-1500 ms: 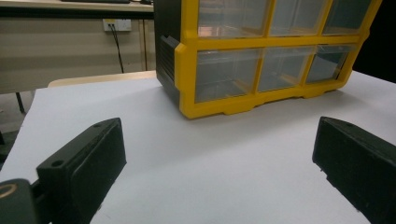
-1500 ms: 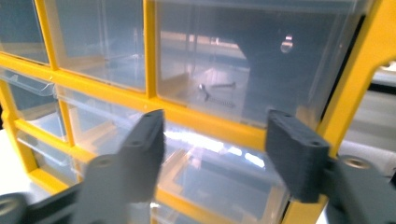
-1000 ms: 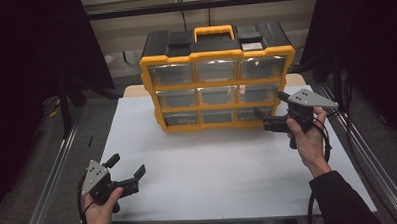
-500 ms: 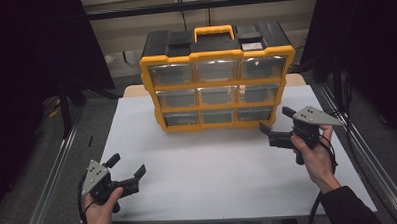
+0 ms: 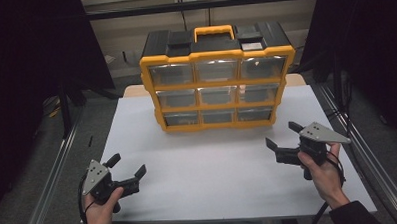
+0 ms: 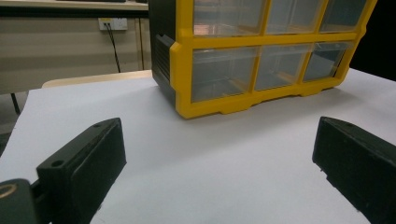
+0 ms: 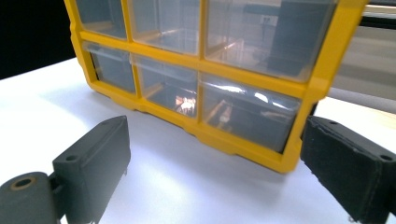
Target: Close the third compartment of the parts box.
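A yellow organizer [image 5: 217, 86] with nine clear drawers stands upright at the back middle of the white tabletop [image 5: 213, 171]. The right gripper [image 5: 284, 141] hangs near the organizer's lower right corner, apart from it, jaws spread wide and empty; its own view looks at the bottom right drawer [image 7: 247, 112] between the jaws. The left gripper [image 5: 126, 166] sits low at the near left edge of the tabletop, well apart from the organizer, jaws also spread and holding nothing.

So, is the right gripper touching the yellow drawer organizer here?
Apart. The high view shows white table between the right gripper and the yellow drawer organizer; its jaws are open.
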A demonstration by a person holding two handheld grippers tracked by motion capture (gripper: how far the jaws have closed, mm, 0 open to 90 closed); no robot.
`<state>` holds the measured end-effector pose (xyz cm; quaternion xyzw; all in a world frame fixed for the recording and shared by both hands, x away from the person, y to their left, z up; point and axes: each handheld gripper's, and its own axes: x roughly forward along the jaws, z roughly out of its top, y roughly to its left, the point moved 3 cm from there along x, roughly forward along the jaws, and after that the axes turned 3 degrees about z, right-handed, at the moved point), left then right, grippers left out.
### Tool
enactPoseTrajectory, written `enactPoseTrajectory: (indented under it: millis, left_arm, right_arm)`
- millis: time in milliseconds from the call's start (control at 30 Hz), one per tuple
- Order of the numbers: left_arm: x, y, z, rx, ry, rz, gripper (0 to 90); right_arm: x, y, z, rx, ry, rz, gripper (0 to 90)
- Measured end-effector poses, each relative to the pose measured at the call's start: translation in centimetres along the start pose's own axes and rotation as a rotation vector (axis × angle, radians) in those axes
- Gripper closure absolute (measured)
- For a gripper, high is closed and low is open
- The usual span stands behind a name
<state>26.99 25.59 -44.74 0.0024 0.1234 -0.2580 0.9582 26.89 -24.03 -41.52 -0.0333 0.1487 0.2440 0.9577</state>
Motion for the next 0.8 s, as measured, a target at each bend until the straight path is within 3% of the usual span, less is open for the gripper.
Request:
enactPoseTrajectory:
  millis: [133,233,500,800]
  left_arm:
    - [0.0,-0.1,0.0,-0.004,0.001,0.008,2.6]
    - [-0.1,0.0,0.0,0.015,0.011,-0.001,2.6]
    - [0.0,-0.1,0.0,0.001,0.009,-0.001,2.7]
    - [0.1,-0.1,-0.1,0.002,0.016,0.001,2.7]
  right_arm:
    - [-0.8,-0.1,-0.9,0.003,0.006,-0.006,8.1]
    - [-1.3,-0.1,-1.4,-0.001,0.012,-0.011,8.1]
    - [-2.9,-0.5,-2.9,0.011,0.019,-0.029,8.1]
    - [-3.1,-0.4,-3.5,0.010,0.031,-0.030,8.1]
